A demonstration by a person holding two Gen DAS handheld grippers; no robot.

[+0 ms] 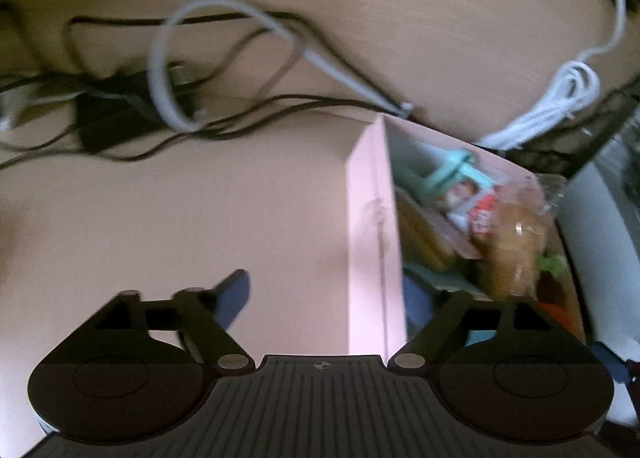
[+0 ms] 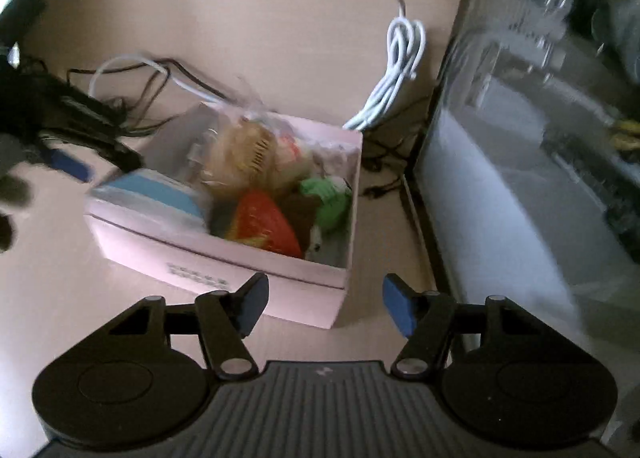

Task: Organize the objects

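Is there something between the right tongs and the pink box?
Nothing visible. The right tongs are open and empty, and only bare table lies between them and the near corner of the pink box.

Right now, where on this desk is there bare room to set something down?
Bare desk lies left of the pink box, up to the black cable tangle. Another patch sits behind the box, left of the coiled white cable. The box itself is crammed.

Left tool [image 1: 324, 298] spread wide over the pink box [image 1: 372, 226], one finger [image 1: 234, 296] outside its wall, nothing gripped. Box crammed with packaged items. Black and white cables [image 1: 172, 70] tangled on the desk [image 1: 160, 218] beyond.
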